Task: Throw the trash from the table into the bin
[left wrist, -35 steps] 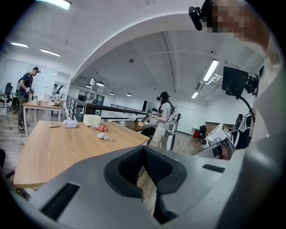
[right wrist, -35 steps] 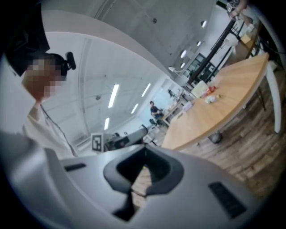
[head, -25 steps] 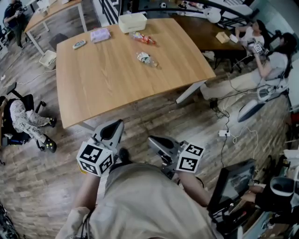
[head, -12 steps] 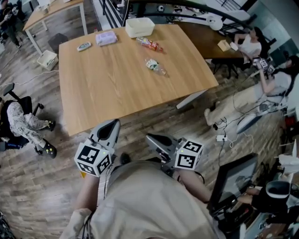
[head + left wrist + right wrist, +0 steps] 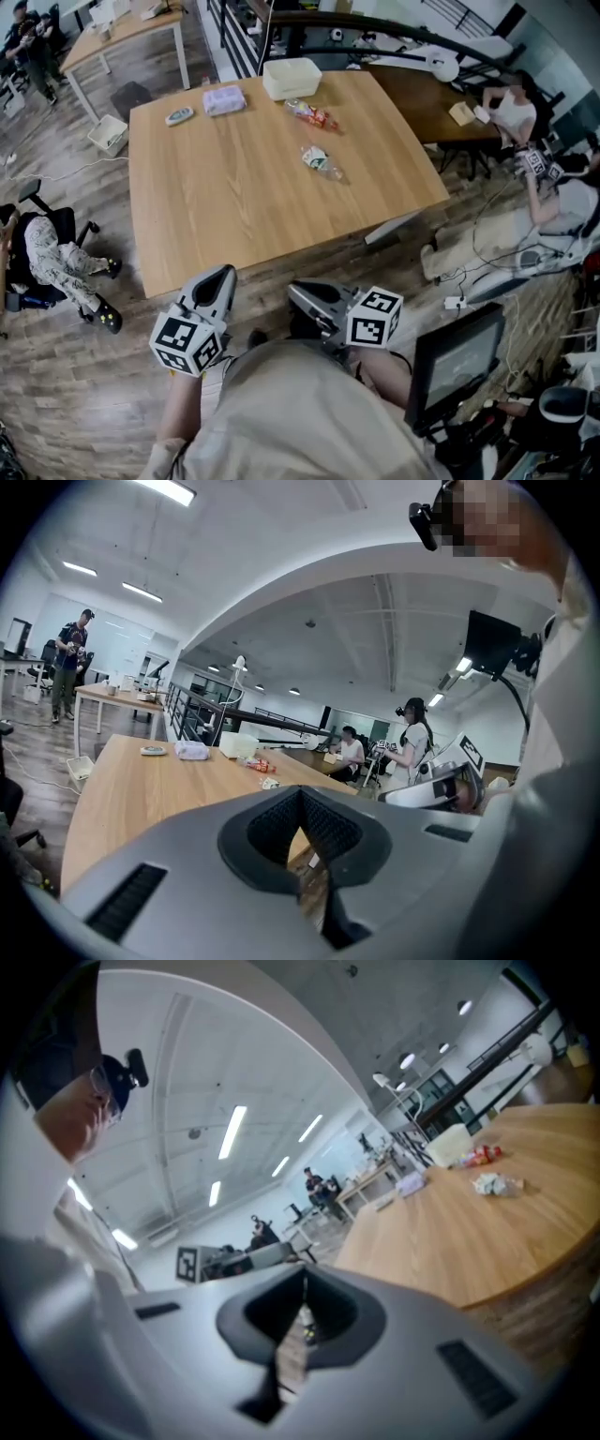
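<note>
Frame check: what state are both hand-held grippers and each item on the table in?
left hand-held gripper: shut, empty, short of the table edge.
right hand-held gripper: shut, empty, also short of the table.
crumpled bottle: lying on its side on the table, untouched.
red wrapper: lying on the table near the white box.
white box: upright at the far edge.
purple pack: lying flat, far side.

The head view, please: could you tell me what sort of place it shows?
Most likely an open-plan office or lab: a large wooden table, another desk behind it, a monitor at lower right, and a seated person at left.
</note>
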The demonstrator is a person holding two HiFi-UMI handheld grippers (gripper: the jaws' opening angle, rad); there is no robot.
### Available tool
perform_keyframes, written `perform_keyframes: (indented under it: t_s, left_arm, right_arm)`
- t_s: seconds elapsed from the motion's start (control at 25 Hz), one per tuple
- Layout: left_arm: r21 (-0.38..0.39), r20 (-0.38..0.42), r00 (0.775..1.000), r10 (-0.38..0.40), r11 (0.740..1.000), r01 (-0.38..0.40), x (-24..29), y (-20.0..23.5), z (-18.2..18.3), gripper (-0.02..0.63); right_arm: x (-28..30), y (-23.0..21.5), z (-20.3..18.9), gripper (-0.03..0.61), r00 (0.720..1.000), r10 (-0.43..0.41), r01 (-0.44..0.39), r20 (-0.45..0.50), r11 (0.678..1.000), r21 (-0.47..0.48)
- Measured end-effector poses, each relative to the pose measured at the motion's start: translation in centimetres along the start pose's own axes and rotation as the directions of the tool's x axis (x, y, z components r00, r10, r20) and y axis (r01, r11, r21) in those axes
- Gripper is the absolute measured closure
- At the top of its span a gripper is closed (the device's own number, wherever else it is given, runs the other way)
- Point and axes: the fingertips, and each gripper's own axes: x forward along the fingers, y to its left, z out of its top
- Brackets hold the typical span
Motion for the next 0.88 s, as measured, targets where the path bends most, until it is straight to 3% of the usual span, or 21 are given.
perform_keyframes:
  t_s: [0.24, 0.56, 0.72, 0.88]
  left_arm:
    - [0.048, -0.028, 0.999, 0.029, 0.998, -0.028, 4.6, -0.3, 1.9, 0.594]
    - [0.066, -0.038, 0.998, 0.04, 0.997, -0.037, 13.8, -2.3, 4.7, 0.594]
    - [0.068, -0.062, 0.997, 0.048, 0.997, -0.044, 17.0, -3.0, 5.7, 0.594]
    - [0.064, -0.088, 0.994, 0.065, 0.996, -0.06, 20.1, -2.2, 5.6, 0.594]
  right_arm:
    - [-0.2, -5.0, 2.9, 0.572, 0.999, 0.007, -0.009, -0.036, 0.999, -0.039]
    - [-3.1, -12.1, 7.4, 0.572, 0.999, 0.015, -0.015, -0.046, 1.0, -0.006]
    - [-5.4, -16.6, 10.5, 0.572, 0.999, -0.037, 0.037, -0.013, 0.999, 0.023]
    - [-6.3, -21.8, 13.4, 0.572, 0.994, -0.108, 0.108, -0.013, 0.994, -0.031]
